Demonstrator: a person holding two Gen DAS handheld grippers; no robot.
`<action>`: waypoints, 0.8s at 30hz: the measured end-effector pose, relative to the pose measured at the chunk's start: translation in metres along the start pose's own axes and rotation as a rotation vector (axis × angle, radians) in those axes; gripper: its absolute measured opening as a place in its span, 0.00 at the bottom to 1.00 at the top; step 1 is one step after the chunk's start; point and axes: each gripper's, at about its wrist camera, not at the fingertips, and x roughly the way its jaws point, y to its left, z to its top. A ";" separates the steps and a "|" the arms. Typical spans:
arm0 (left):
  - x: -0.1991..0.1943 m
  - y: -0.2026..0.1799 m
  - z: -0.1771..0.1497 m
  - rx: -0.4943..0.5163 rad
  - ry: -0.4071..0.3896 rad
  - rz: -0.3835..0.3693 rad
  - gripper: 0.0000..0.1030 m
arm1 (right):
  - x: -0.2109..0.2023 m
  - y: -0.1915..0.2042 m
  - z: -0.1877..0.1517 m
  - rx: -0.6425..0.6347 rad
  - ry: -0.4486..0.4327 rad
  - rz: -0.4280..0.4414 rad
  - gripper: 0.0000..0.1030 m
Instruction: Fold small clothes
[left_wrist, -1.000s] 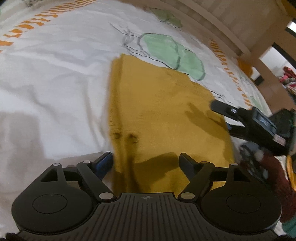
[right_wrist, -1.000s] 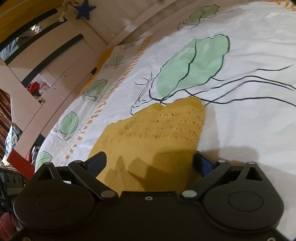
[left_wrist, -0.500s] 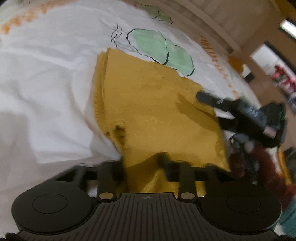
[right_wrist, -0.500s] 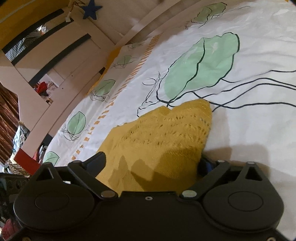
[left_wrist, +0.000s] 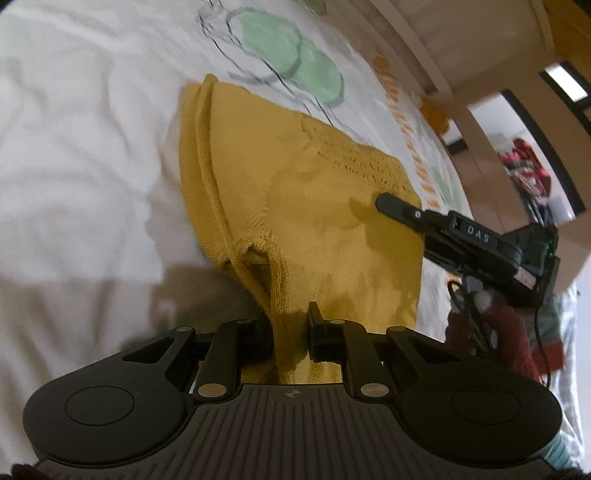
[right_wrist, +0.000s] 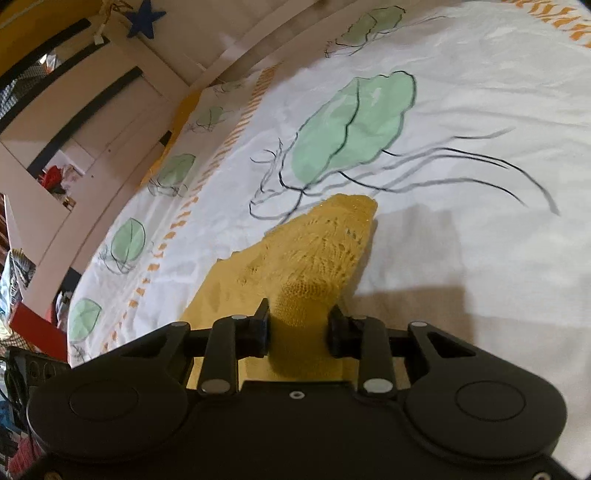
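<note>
Your left hand-held gripper (left_wrist: 291, 332) and right hand-held gripper (right_wrist: 297, 326) were closing on bunched yellow knit (left_wrist: 314, 221); uneven lifting could have skewed your fold.

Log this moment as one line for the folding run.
step: grasp | left gripper: closing, knit edge between pads | right gripper: closing, bunched knit between pads | knit: mostly flat on sheet
</note>
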 end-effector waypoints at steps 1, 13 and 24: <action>0.001 -0.004 -0.007 0.000 0.016 -0.008 0.15 | -0.005 0.000 -0.003 0.002 0.003 -0.004 0.39; -0.001 -0.025 -0.059 0.004 0.080 -0.022 0.15 | -0.073 -0.006 -0.058 0.119 0.018 -0.053 0.50; 0.012 -0.011 -0.061 -0.058 0.023 -0.046 0.16 | -0.097 -0.031 -0.117 0.214 0.041 0.193 0.70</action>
